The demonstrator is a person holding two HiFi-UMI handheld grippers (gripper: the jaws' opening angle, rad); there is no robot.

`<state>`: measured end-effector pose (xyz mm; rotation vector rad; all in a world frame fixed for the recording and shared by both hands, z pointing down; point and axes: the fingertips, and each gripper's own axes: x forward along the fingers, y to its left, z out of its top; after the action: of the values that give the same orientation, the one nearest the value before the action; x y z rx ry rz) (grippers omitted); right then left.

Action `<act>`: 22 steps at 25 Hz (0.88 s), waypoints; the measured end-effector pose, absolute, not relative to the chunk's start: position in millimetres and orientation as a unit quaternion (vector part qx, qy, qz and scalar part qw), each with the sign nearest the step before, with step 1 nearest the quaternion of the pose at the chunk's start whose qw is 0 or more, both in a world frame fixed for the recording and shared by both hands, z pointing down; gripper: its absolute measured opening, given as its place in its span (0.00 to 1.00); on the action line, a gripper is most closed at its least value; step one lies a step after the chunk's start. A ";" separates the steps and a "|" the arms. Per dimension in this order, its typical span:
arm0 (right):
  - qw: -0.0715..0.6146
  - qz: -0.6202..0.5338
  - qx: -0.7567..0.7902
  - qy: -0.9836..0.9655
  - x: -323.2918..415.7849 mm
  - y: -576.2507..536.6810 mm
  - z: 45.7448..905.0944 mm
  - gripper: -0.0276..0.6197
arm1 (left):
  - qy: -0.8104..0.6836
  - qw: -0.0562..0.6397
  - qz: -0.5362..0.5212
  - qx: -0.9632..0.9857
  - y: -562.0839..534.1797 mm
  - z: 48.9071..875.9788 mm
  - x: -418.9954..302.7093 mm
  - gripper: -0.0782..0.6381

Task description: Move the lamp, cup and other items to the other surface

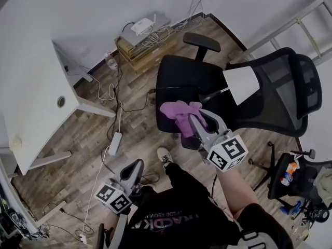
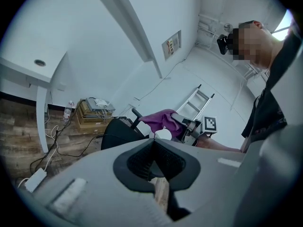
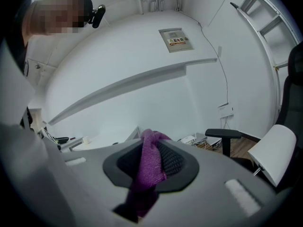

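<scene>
My right gripper is shut on a purple cloth and holds it over the seat of a black office chair. In the right gripper view the purple cloth hangs down between the pads of the right gripper. A lamp with a white shade lies on that chair, just right of the cloth; the white shade also shows at that view's right edge. My left gripper hangs low over the floor, shut and with nothing in it. From the left gripper I see the cloth ahead.
A white desk stands at the left. Boxes with a router and cables lie by the far wall, and a power strip lies on the wood floor. A ladder leans at the back right. A second chair holds small items.
</scene>
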<state>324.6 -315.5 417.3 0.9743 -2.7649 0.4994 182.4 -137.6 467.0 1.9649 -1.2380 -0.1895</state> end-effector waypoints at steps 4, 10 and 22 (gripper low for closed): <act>0.107 0.165 0.331 -0.923 341.3 -343.9 444.9 0.15 | -0.484 0.408 -0.062 0.772 -149.8 477.7 197.7 0.11; 0.183 0.151 0.337 -0.911 364.5 -381.9 512.4 0.15 | -0.480 0.432 -0.043 0.762 -145.8 493.2 206.5 0.11; 0.400 0.222 0.292 -0.840 379.9 -421.2 718.4 0.15 | -0.515 0.466 -0.052 0.717 -114.2 520.2 185.5 0.11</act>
<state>379.9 -421.2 718.4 0.7389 -2.1240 0.5628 185.5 -114.2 520.2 1.7607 -1.2650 -0.1273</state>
